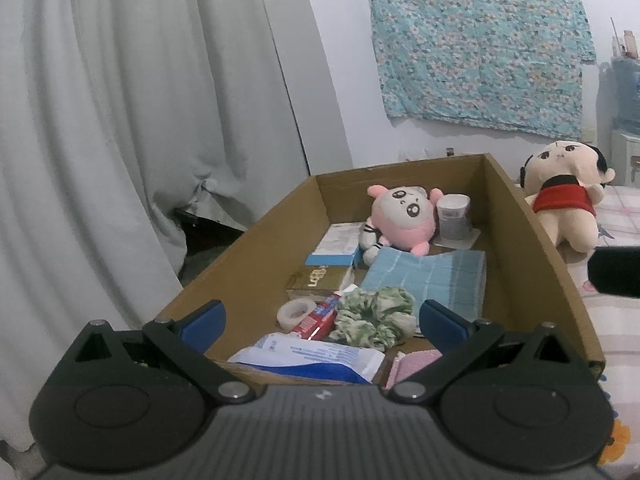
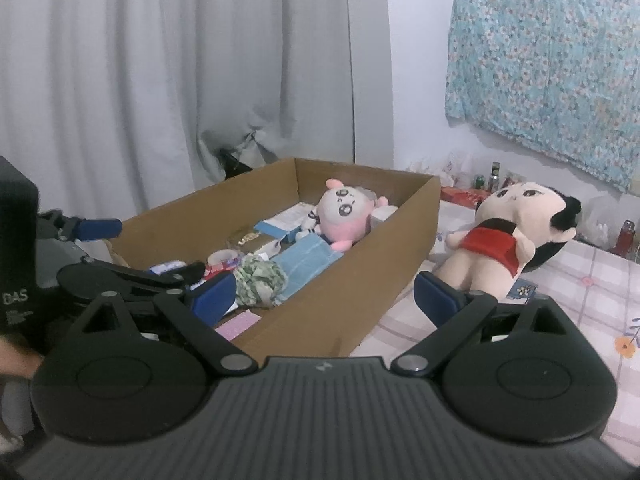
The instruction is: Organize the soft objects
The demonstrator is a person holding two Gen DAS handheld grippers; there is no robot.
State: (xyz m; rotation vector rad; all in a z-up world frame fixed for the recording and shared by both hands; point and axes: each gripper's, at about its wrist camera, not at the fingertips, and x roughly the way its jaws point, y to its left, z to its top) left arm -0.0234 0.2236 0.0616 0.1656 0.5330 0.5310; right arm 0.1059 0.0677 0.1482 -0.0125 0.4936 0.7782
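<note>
left gripper (image 2: 100, 228) body, white letters: DAS
gold box (image 1: 320, 278) in the carton: lettering too blurred to read
other packages: print illegible

A home bedroom: grey curtains (image 2: 160, 80), a floral cloth (image 1: 480, 44) pinned on the wall, a checked bedsheet (image 2: 580, 280).

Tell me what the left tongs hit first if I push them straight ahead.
Probably the green scrunchie, lying between the open left tongs inside the cardboard box. The white-and-blue packet lies nearer but lower; depth is unclear.
</note>
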